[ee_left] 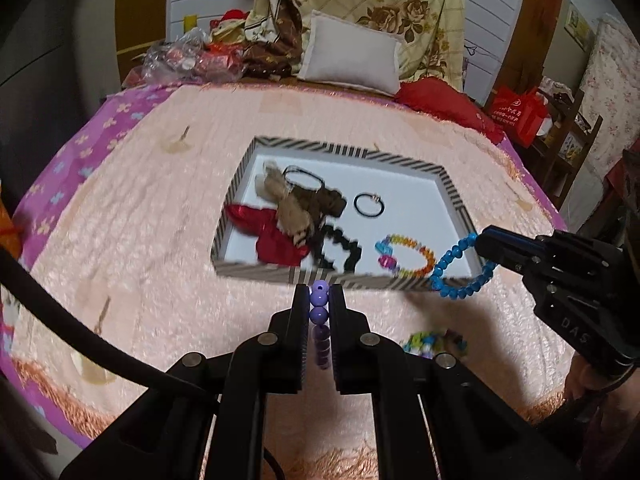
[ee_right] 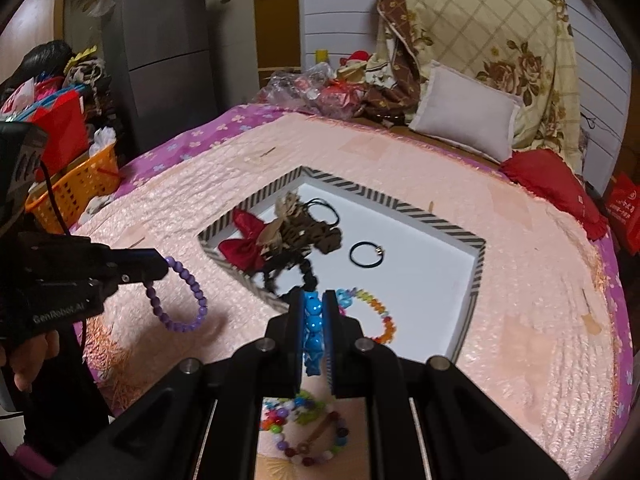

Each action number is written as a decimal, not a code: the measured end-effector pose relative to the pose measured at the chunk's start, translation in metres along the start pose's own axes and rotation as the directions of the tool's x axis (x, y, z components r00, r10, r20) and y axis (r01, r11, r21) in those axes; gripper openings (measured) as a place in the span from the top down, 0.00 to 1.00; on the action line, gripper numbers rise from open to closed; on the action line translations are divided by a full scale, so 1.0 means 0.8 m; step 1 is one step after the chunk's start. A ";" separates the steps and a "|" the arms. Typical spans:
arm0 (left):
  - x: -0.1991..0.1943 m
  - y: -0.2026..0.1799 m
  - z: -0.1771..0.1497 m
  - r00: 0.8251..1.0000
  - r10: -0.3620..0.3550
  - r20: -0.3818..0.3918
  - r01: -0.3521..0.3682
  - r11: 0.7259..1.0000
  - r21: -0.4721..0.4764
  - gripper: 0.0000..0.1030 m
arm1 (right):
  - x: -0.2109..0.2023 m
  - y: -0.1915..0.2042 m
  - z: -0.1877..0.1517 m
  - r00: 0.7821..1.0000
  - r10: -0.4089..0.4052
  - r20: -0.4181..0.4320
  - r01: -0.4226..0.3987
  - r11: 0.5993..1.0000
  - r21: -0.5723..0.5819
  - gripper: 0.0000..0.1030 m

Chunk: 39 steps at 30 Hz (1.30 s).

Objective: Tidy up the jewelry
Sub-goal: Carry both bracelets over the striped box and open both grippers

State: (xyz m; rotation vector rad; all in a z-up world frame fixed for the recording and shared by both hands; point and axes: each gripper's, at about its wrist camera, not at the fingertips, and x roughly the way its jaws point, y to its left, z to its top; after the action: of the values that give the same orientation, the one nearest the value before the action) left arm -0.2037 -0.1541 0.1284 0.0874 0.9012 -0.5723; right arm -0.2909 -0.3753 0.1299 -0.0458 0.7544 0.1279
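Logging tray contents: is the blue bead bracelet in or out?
Out: the blue bead bracelet dangles from the right gripper, above the tray.

purple bracelet [ee_right: 178,298] | blue bracelet [ee_left: 460,266] | both dangling over striped tray [ee_left: 348,148]

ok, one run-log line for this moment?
left gripper: shut on purple bracelet | right gripper: shut on blue bracelet | both above bedspread, beside tray
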 end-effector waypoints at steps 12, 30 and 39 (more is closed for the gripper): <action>0.042 -0.012 0.092 1.000 -0.021 -0.006 0.021 1.000 0.003 0.90 | 0.054 -0.055 0.029 0.998 -0.029 -0.057 0.033 0.997 0.069 0.92; 0.236 -0.034 0.192 0.991 -0.042 -0.124 0.039 0.999 -0.025 0.90 | 0.189 -0.129 0.047 0.978 -0.026 -0.209 0.064 0.982 0.178 0.92; 0.278 0.009 0.183 0.981 0.054 -0.185 -0.071 0.994 -0.085 0.90 | 0.209 -0.153 0.031 0.966 -0.061 -0.252 0.119 0.968 0.221 0.92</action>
State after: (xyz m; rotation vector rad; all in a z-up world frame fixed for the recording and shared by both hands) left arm 0.0123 -0.2894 0.0497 0.0859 1.0983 -0.4689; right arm -0.1372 -0.4775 0.0324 0.1316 1.0076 -0.0572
